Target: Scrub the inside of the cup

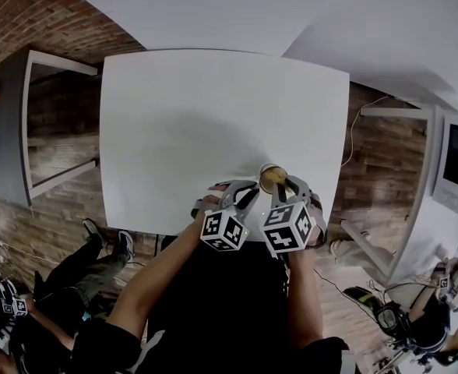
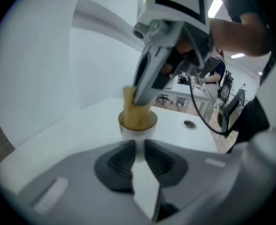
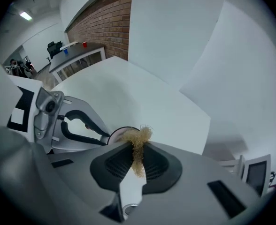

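Plainly, the cup (image 2: 138, 129) stands near the front edge of the white table (image 1: 213, 107). The left hand-held gripper (image 2: 139, 146) has its jaws part closed, clamped on the cup's wall. The right hand-held gripper (image 3: 138, 149) is pinched tight on a golden fibrous scrubber (image 3: 139, 136), which sits at the cup's mouth. To scrub well, I judge the left grip must be firm while the scrubber goes deep and sweeps round the inner wall without levering the cup over.

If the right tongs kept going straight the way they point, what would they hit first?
Most likely the cup: the right tongs point down at its mouth, with the scrubber they pinch leading the way.
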The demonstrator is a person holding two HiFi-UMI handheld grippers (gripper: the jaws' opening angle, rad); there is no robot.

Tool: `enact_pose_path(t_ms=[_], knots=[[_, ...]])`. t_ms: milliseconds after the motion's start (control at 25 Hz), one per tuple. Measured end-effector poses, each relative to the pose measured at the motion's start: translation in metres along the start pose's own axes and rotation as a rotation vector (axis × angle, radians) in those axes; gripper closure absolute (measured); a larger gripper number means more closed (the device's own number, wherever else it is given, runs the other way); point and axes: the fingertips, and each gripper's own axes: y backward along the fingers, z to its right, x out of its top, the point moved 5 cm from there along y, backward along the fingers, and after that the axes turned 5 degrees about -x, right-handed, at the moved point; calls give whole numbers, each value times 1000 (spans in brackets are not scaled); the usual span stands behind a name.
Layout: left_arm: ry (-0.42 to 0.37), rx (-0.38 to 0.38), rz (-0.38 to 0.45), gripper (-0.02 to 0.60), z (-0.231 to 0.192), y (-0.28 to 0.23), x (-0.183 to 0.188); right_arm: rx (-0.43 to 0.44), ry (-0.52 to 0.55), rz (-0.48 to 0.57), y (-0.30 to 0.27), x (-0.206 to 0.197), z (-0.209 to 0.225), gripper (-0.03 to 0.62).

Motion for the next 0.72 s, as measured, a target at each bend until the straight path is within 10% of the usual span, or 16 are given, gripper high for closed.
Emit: enact_pose_path(t_ms=[360,720], knots=[[17,1,19,517,4,0,-1,-3,57,-25,-24,2,-10,553],[-10,3,7,518,-6,6,-5,305,560,61,-9,-5,-33,553]])
